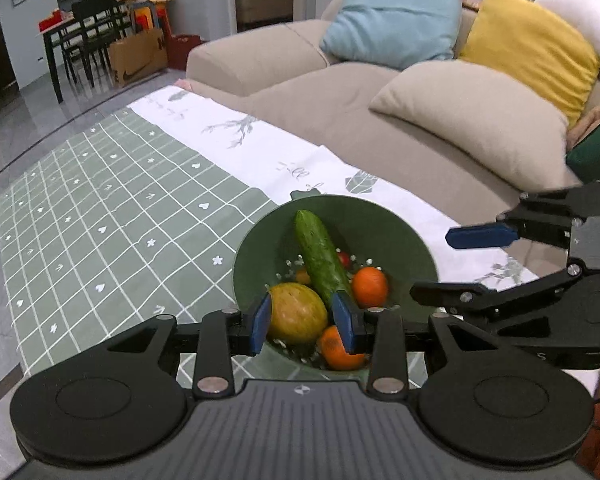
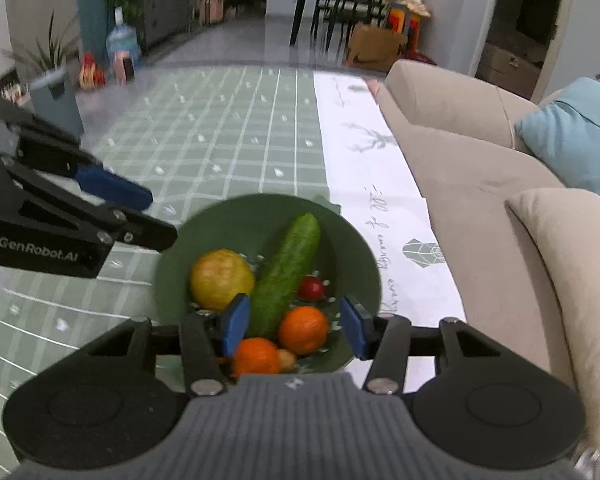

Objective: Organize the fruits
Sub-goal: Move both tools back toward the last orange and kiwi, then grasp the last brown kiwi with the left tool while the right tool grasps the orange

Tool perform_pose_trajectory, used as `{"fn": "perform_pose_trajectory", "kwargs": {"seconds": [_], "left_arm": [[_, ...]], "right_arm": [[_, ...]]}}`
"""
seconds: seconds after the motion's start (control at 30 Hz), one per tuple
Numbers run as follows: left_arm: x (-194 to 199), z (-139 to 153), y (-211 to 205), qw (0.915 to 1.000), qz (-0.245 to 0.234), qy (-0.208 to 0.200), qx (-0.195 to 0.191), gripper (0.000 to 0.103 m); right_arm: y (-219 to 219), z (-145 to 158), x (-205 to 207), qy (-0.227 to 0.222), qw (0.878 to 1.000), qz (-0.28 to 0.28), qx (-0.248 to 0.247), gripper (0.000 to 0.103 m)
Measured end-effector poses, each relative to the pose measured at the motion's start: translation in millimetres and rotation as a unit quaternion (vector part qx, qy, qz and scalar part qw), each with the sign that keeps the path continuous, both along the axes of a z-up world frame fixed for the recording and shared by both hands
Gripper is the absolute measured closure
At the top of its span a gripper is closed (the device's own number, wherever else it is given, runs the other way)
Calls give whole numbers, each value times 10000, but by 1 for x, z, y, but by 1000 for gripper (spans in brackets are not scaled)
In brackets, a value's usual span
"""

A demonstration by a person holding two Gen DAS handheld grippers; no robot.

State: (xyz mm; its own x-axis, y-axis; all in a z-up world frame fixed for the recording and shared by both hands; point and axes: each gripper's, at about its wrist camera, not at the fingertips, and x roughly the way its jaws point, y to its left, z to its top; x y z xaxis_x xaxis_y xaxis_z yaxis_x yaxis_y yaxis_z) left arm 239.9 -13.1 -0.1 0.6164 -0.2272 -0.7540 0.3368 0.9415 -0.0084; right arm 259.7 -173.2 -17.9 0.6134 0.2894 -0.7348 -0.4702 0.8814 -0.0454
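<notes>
A green colander bowl (image 1: 400, 232) sits on a green checked tablecloth. It holds a cucumber (image 1: 320, 256), a yellow-green round fruit (image 1: 296, 312), two oranges (image 1: 370, 286) and a small red fruit (image 1: 343, 258). My left gripper (image 1: 306, 320) is open above the bowl's near side, its pads either side of the yellow fruit. In the right wrist view the same bowl (image 2: 360, 240) holds the cucumber (image 2: 288, 272), yellow fruit (image 2: 222, 280) and oranges (image 2: 303, 329). My right gripper (image 2: 296, 326) is open over the cucumber's near end and an orange. Whether either touches fruit I cannot tell.
A beige sofa (image 1: 340, 120) with blue (image 1: 392, 20), yellow (image 1: 528, 44) and beige cushions runs along the table's far side. A white printed cloth (image 1: 260, 148) covers the table edge by the sofa. A dining table and chairs (image 1: 80, 28) stand far back.
</notes>
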Motion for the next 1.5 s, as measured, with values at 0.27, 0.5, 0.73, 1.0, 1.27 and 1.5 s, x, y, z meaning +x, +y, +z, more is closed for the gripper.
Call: {"fn": "perform_pose_trajectory", "kwargs": {"seconds": [0.27, 0.5, 0.73, 1.0, 1.27, 1.5], "left_arm": [[-56, -2, 4, 9995, 6, -137, -274, 60], [-98, -20, 5, 9988, 222, -298, -316, 60], [-114, -61, 2, 9987, 473, -113, -139, 60], [-117, -101, 6, 9968, 672, 253, -346, 60], [-102, -122, 10, 9936, 862, 504, -530, 63], [-86, -133, 8, 9929, 903, 581, -503, 64]], "right_arm": [[-11, 5, -71, -247, 9966, -444, 642, 52], [-20, -9, -127, -309, 9897, -967, 1008, 52], [-11, -45, -157, -113, 9905, -1037, 894, 52], [-1, -69, -158, 56, 9921, -930, 840, 53], [-2, -91, -142, 246, 9896, -1027, 981, 58], [3, -108, -130, 373, 9907, -914, 933, 63]]}}
